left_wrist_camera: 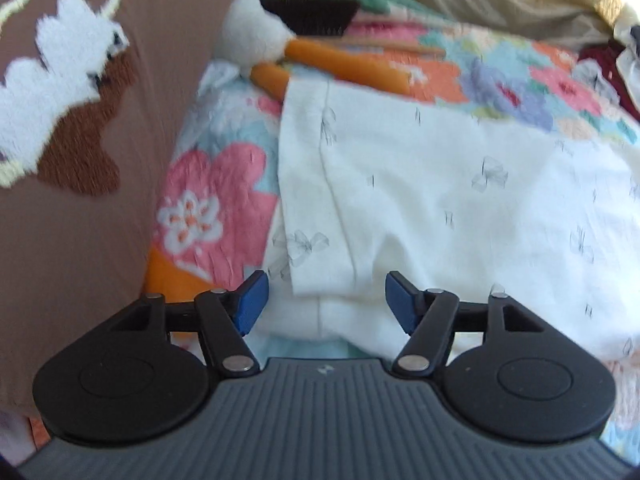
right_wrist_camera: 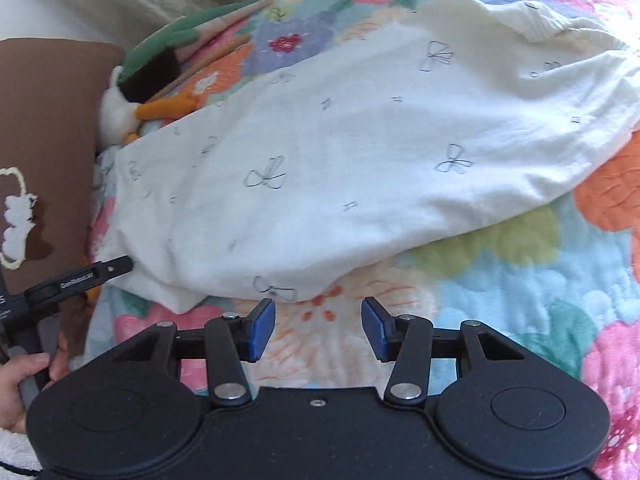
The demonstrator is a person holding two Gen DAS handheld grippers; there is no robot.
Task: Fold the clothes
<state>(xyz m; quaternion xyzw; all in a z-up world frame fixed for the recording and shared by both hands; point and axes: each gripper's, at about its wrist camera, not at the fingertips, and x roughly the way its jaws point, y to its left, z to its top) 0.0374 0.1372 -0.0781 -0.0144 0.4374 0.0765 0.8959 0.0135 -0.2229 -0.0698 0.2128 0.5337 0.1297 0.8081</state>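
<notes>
White garment [right_wrist_camera: 340, 152] printed with faint grey bows lies spread across the flowered quilt [right_wrist_camera: 500, 280] on the bed, partly folded over itself — its near edge doubles up into a thick lip just ahead of my right gripper [right_wrist_camera: 318, 330]. My right fingers [right_wrist_camera: 262, 328] stand apart over bare quilt, close to that lip but not touching it, holding nothing. My left gripper [left_wrist_camera: 326, 302] sits at the garment's end by the brown pillow [left_wrist_camera: 80, 220]; its fingers [left_wrist_camera: 252, 304] are also apart, with a hemmed flap of the cloth [left_wrist_camera: 400, 200] lying between and beyond them. Whether the pads actually touch the cloth I cannot tell, since the view is soft with blur. From the right wrist view only a black bar of the left tool [right_wrist_camera: 80, 276] shows against the garment's corner, and my left hand [right_wrist_camera: 24, 380] is cut off at the frame edge. A plush duck [left_wrist_camera: 256, 36] with orange feet lies beyond the garment beside the pillow, its body half hidden under a dark patch and green cloth. The garment's far end bunches out of clear view at the upper right.
</notes>
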